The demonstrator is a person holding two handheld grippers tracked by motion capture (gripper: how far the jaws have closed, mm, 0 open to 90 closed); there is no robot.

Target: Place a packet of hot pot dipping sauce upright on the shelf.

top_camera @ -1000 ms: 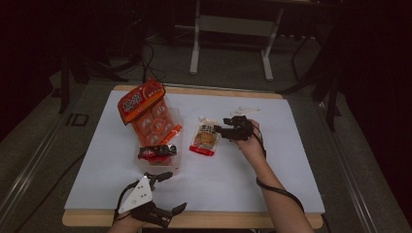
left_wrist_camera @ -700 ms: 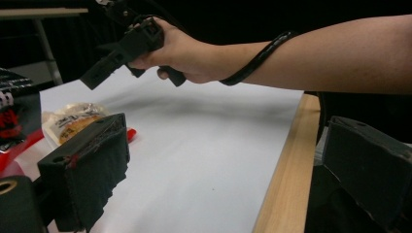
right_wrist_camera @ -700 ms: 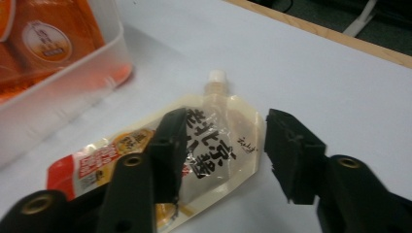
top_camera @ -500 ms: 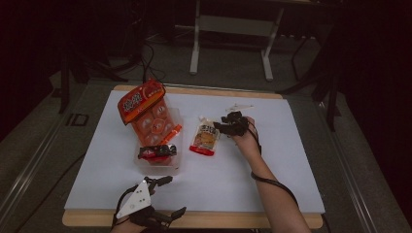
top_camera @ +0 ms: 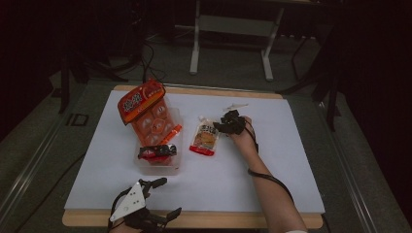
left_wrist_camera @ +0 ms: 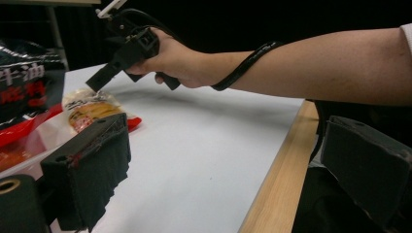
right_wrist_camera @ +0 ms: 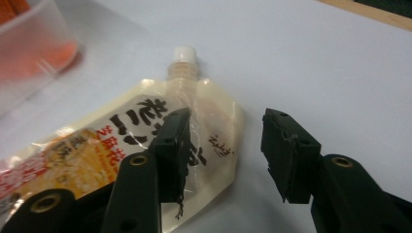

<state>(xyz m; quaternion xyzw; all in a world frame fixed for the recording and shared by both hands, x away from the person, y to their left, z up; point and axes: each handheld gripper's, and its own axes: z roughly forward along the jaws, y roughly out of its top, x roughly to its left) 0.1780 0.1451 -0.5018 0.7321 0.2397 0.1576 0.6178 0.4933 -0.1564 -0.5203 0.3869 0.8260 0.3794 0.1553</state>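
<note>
Your left gripper (top_camera: 160, 199) hung at the near table edge, nearer you than the clear plastic tub (top_camera: 158, 165), its jaws wide apart with nothing between them. The clear plastic tub held a small black-and-red packet (top_camera: 156, 151) and, leaning out of its far side, a tray of orange round snacks under an orange printed header (top_camera: 145, 109). Just right of the tub lay the cream spouted pouch with a white cap (right_wrist_camera: 160, 145). Your right gripper (right_wrist_camera: 226, 150) sat over the pouch's capped end, jaws just closing yet not clamped: one pad above the pouch, the other over bare white table (top_camera: 272, 179).
</note>
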